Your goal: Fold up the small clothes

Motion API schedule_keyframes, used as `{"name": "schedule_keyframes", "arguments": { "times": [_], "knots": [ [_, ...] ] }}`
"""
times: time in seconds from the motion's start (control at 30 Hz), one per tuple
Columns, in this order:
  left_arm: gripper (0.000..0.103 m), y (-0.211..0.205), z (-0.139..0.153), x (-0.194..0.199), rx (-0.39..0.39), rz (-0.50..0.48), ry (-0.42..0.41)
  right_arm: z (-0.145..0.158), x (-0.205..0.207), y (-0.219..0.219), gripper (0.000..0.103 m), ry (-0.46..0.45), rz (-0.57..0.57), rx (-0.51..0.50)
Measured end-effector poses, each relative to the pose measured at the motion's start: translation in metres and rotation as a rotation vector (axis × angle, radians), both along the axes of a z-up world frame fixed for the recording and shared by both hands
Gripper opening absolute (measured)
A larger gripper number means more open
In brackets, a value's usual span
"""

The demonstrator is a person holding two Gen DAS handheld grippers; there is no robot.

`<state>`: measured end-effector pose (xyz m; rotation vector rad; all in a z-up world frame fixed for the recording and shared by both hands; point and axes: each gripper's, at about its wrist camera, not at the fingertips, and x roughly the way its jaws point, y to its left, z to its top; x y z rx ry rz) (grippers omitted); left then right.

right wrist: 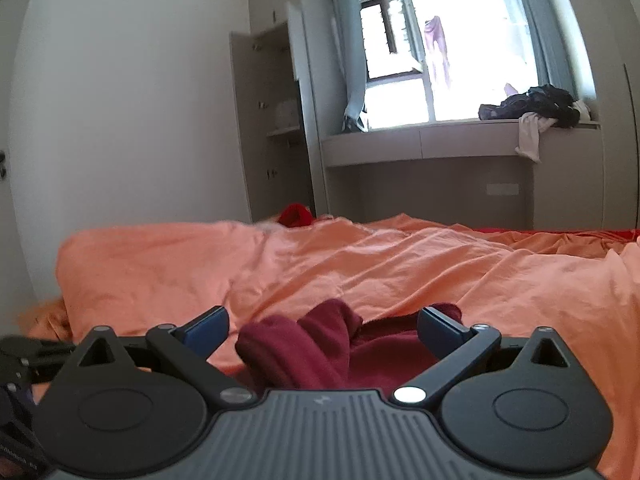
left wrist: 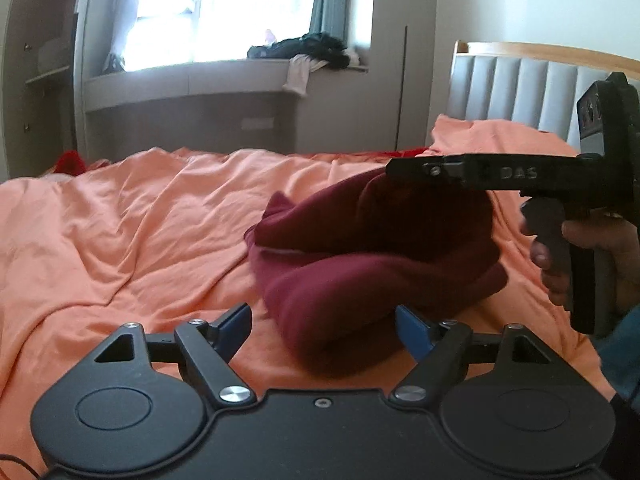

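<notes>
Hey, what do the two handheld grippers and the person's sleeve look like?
Both the left gripper and the right gripper are black with blue finger pads and silver screws. The right's body has grey ribbing and raised lettering on its side. The sleeve is blue.

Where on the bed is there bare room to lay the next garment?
The orange bedspread lies bare left of the maroon garment, back to the red cloth at its far edge. Crowded around the garment: left gripper in front, right gripper over it.
</notes>
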<state>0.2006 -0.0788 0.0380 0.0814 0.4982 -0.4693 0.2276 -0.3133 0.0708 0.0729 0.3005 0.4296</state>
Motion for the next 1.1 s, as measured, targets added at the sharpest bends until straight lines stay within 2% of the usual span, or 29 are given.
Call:
{"name": "schedule_keyframes", "arguments": {
  "times": [0.07,0.1,0.17,0.23,0.4,0.5,0.53,0.57,0.63,0.77,0.87,1.0,1.03,1.1],
  "knots": [
    [0.082,-0.001,-0.003,0.004,0.001,0.002,0.012,-0.005,0.004,0.004,0.072,0.029,-0.006,-0.005],
    [0.082,0.000,-0.003,0.006,0.002,0.003,0.017,-0.007,0.006,0.003,0.068,0.041,-0.016,0.005],
    [0.084,-0.001,-0.005,0.009,-0.001,0.004,0.027,-0.009,0.005,-0.005,0.039,0.049,-0.050,0.037],
    [0.085,-0.001,-0.007,0.012,-0.009,0.010,0.039,-0.010,0.000,-0.019,0.026,0.051,-0.101,0.069],
    [0.087,0.001,-0.009,0.013,-0.041,0.020,0.035,-0.025,-0.011,-0.075,0.026,0.132,-0.236,0.209],
    [0.091,0.005,-0.009,0.017,-0.078,0.030,0.045,-0.037,-0.015,-0.101,0.027,0.201,-0.262,0.264],
    [0.092,0.006,-0.008,0.019,-0.090,0.033,0.052,-0.040,-0.017,-0.108,0.032,0.214,-0.269,0.268],
    [0.093,0.007,-0.008,0.022,-0.105,0.036,0.060,-0.042,-0.018,-0.113,0.044,0.220,-0.279,0.274],
    [0.096,0.012,-0.006,0.027,-0.145,0.041,0.083,-0.044,-0.020,-0.122,0.061,0.222,-0.297,0.293],
    [0.099,0.025,-0.005,0.039,-0.251,0.075,0.145,-0.044,-0.008,-0.128,0.075,0.211,-0.296,0.338],
    [0.102,0.030,-0.005,0.048,-0.288,0.114,0.167,-0.042,0.007,-0.122,0.075,0.211,-0.249,0.362],
    [0.102,0.033,-0.009,0.063,-0.344,0.123,0.235,-0.045,0.035,-0.104,0.073,0.238,-0.224,0.302],
    [0.102,0.034,-0.012,0.066,-0.363,0.123,0.258,-0.047,0.041,-0.099,0.068,0.251,-0.226,0.280],
    [0.102,0.036,-0.019,0.073,-0.385,0.114,0.307,-0.052,0.050,-0.093,0.051,0.281,-0.228,0.262]
  ]
}}
